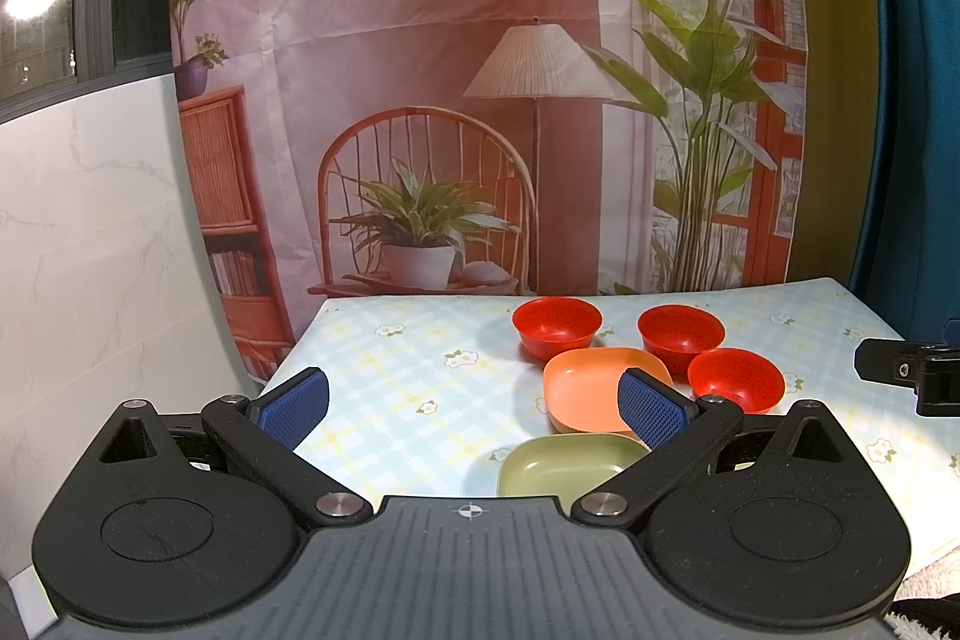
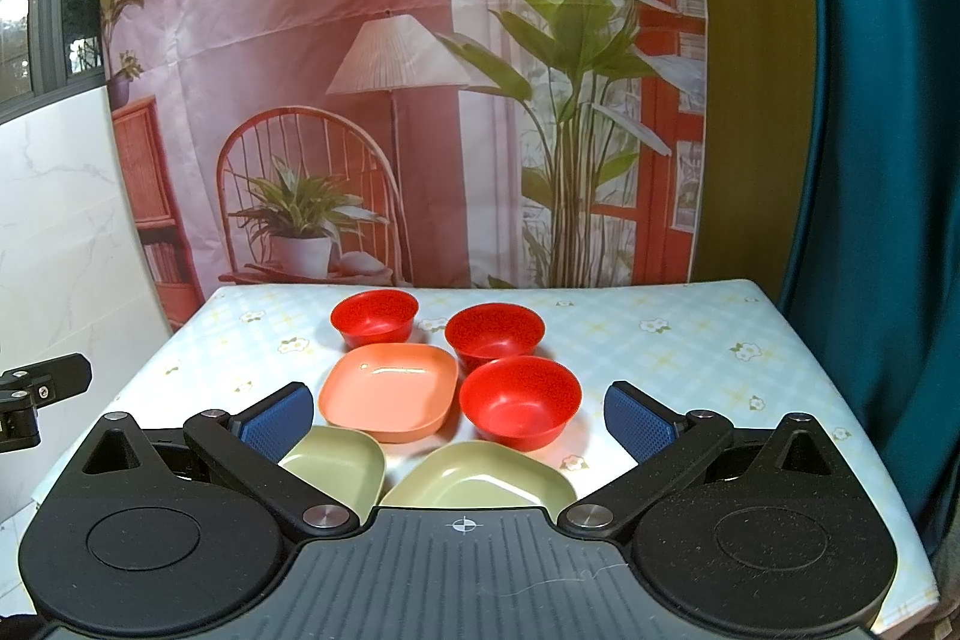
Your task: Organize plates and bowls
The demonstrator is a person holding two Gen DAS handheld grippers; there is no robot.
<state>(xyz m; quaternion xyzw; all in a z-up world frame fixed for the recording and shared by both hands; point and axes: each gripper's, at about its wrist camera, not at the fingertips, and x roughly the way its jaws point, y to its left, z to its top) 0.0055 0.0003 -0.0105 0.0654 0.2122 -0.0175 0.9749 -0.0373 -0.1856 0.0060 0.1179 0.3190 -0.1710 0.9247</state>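
On the worktop (image 2: 660, 334) with its flowery checked cloth sat three round red plastic bowls (image 2: 519, 402), one square orange plastic plate (image 2: 390, 391) and two square green plastic plates (image 2: 480, 478). All of them were bunched near the middle, close together, and none was stacked yet. One red bowl sat just beside the orange plate, and the green plates lay nearest, partly hidden under the right tool (image 2: 461, 418).

Both tools were wide open and held nothing. The left tool (image 1: 474, 403) hung over the bare cloth to the left of the dishes.

Every bowl and plate was empty.

They looked light, stiff and smooth, so they could slip or slide when pushed. They probably would not break. A good place to pinch each one seemed to be its thin rim, with one finger inside and one outside. The red bowls looked the same size, so they should fit inside each other.
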